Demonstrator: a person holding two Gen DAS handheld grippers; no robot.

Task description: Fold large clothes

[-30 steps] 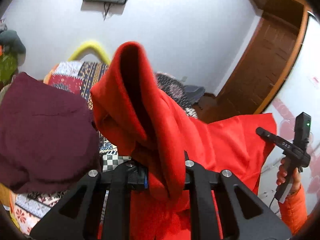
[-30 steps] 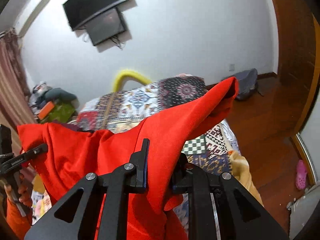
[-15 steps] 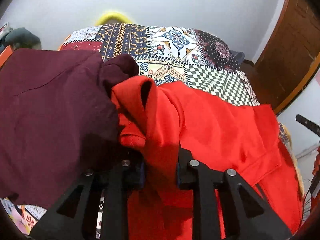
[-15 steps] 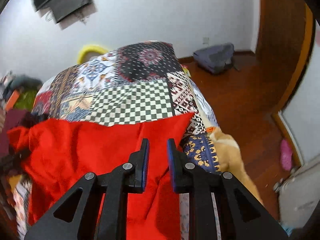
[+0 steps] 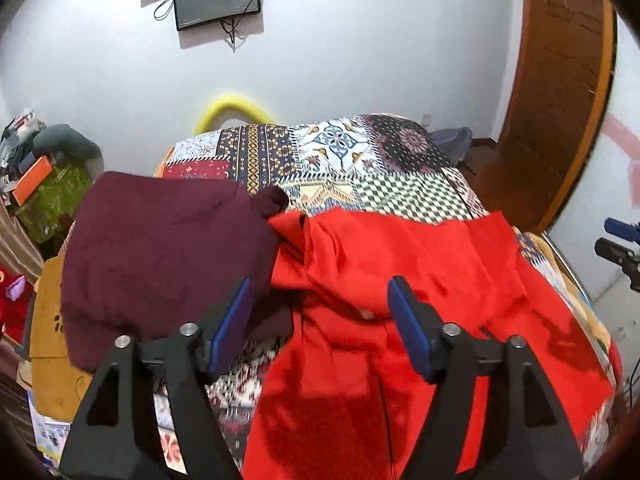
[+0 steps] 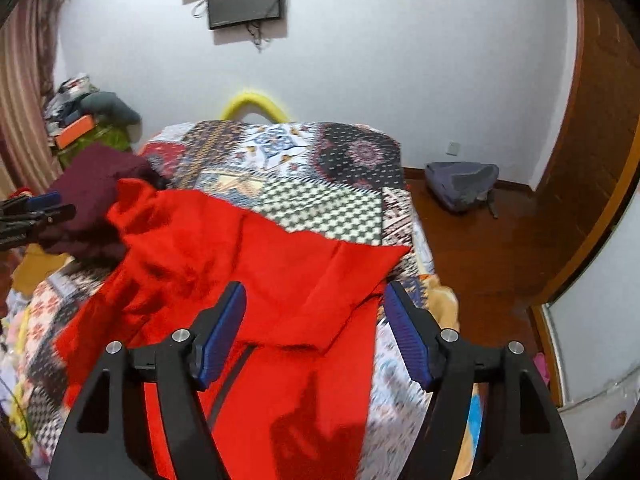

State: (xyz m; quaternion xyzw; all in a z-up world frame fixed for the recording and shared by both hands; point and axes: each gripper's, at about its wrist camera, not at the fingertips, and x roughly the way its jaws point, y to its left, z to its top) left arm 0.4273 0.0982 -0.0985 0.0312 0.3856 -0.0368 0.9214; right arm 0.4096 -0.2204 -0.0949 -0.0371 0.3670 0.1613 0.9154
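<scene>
Tools [image 5: 320,312] wide above red garment [image 5: 420,280]

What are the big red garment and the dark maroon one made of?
The big red garment looks like soft, matte woven cloth, maybe cotton: it creases in loose folds without shine. The dark maroon garment seems thicker, possibly knit or fleece: fuzzy, dull, with rounded edges.

Both jaws have spread wide and let go: the left hand-held gripper [image 5: 320,304] no longer pinches the red garment [image 5: 420,320], nor does the right hand-held gripper [image 6: 314,312]. The cloth, held up a second ago, now lies spread on the bed [image 5: 360,160] beneath and ahead of both.
</scene>
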